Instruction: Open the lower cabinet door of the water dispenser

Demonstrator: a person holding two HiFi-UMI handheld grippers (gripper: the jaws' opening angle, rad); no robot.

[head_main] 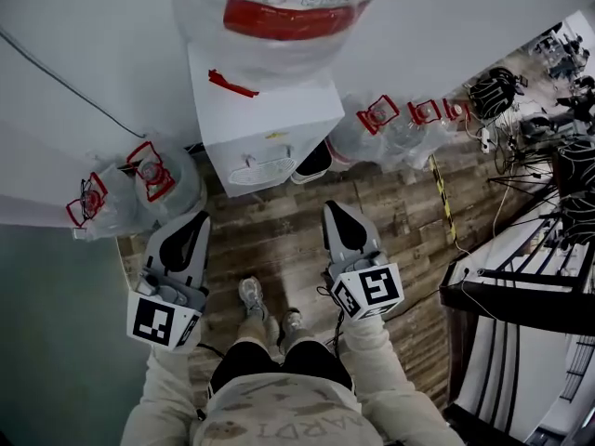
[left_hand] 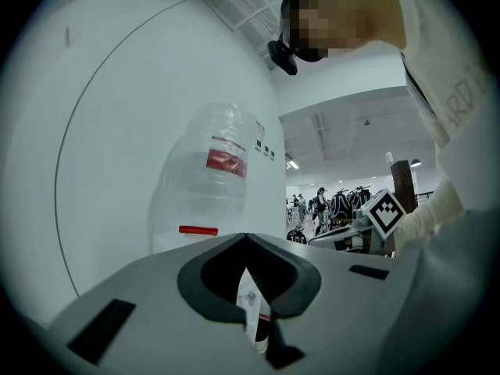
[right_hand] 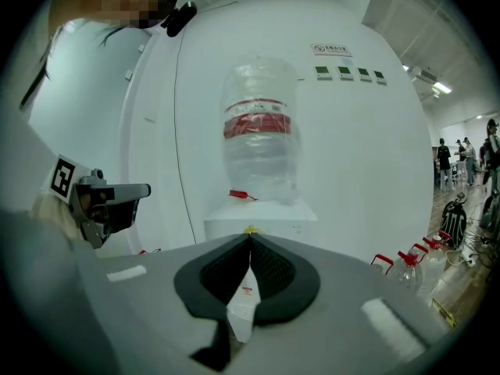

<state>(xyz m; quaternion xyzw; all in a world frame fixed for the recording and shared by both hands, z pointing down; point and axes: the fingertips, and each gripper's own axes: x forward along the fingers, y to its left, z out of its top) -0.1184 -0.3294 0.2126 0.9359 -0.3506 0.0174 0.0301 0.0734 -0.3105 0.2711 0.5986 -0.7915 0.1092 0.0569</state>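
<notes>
The white water dispenser (head_main: 265, 119) stands against the wall with a large clear bottle (head_main: 279, 7) upside down on top. Seen from above, its front shows only the tap ledge (head_main: 263, 167); the lower cabinet door is hidden below it. My left gripper (head_main: 198, 216) hangs to the left in front of the dispenser, my right gripper (head_main: 332, 207) to the right, both short of it and touching nothing. Both are shut and empty. In the left gripper view the left gripper (left_hand: 246, 236) faces the bottle (left_hand: 207, 178). In the right gripper view the right gripper (right_hand: 250, 237) faces the dispenser (right_hand: 262, 223).
Clear jugs with red handles stand on the wood floor left of the dispenser (head_main: 153, 179) and to its right (head_main: 381, 124). A cable (head_main: 65, 82) runs along the white wall. Bags and cables (head_main: 493, 96) lie at the far right beside a dark railing (head_main: 521, 277).
</notes>
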